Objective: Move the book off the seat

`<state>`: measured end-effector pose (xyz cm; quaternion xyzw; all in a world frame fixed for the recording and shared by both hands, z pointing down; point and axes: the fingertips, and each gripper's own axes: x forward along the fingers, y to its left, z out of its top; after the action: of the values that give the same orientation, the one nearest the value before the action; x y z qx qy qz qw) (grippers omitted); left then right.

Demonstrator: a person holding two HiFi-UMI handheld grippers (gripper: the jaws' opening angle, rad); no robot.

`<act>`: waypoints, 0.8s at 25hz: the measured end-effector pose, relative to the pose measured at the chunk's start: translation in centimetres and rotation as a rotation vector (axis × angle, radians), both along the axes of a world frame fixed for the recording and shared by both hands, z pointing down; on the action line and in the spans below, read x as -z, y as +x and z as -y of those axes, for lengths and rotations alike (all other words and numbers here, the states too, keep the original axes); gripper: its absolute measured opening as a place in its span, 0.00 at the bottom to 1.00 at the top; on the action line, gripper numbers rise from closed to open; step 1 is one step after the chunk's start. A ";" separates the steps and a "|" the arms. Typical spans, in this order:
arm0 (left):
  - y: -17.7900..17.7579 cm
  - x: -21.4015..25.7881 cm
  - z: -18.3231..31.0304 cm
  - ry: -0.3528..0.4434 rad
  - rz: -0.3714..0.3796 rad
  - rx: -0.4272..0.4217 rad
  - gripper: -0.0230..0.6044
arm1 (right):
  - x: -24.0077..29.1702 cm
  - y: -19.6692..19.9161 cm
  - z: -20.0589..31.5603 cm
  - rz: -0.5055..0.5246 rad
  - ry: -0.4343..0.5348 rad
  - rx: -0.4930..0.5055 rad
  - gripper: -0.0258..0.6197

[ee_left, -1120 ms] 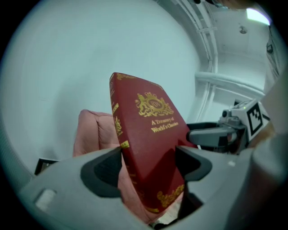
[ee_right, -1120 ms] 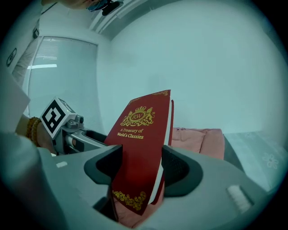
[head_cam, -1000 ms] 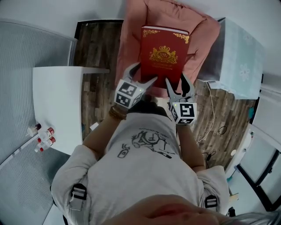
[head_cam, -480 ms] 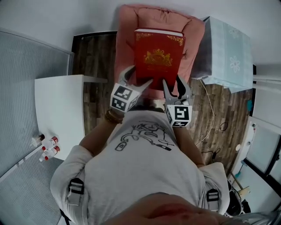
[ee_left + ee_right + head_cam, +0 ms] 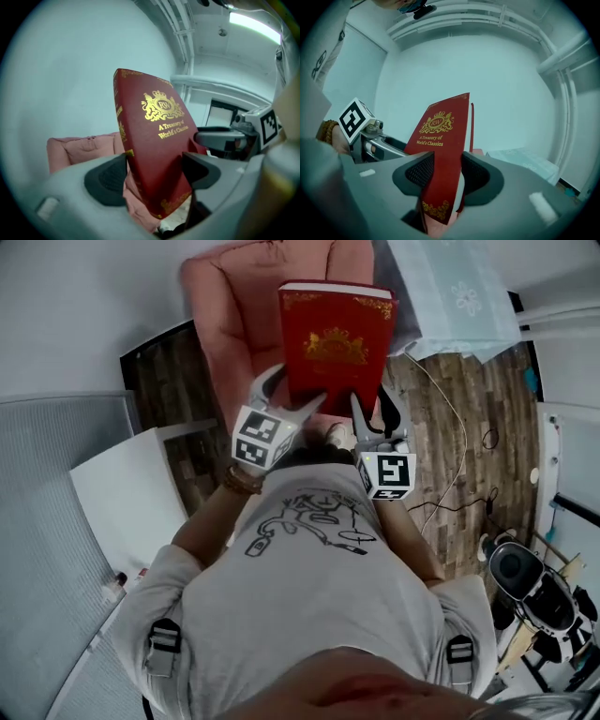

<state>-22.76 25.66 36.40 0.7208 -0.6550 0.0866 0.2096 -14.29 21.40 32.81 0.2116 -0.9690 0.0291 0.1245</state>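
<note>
A red hardback book (image 5: 333, 343) with gold print is held up, clear of the pink armchair (image 5: 225, 296) behind it. My left gripper (image 5: 292, 395) has the book's lower left corner between its wide-set jaws. In the left gripper view both pads touch the book (image 5: 150, 150). My right gripper (image 5: 373, 409) holds the lower right edge. Its jaws have just been closing with the book between them. In the right gripper view the pads (image 5: 422, 173) press on the two covers of the book (image 5: 440, 140). The book stands nearly upright.
A white table (image 5: 122, 493) stands at the left beside a grey mesh panel (image 5: 37, 521). A box under a pale patterned cloth (image 5: 450, 287) sits right of the armchair. A cable (image 5: 450, 427) lies on the wooden floor, and a dark wheeled base (image 5: 525, 587) stands at lower right.
Both grippers have come up and away from the seat with the book between them. The right jaws have narrowed onto the book. The head view has swung, so the armchair now sits at upper left.
</note>
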 end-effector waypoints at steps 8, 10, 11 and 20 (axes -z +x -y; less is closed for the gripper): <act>10.8 -0.5 7.3 -0.003 -0.019 -0.277 0.62 | -0.2 11.7 4.8 -0.015 0.001 -0.262 0.32; 14.6 -0.4 9.4 -0.003 -0.016 -0.356 0.62 | -0.1 15.6 6.1 -0.012 -0.001 -0.337 0.32; 16.6 -0.3 10.4 -0.002 -0.013 -0.395 0.62 | 0.0 17.6 6.7 -0.010 -0.004 -0.375 0.32; 31.3 0.4 16.8 0.014 -0.018 -0.622 0.62 | 0.3 32.2 10.9 -0.002 -0.006 -0.610 0.32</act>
<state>8.54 8.83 36.03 0.8888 -0.4017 0.1357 0.1741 17.95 10.46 32.49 0.4926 -0.8604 0.0679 0.1115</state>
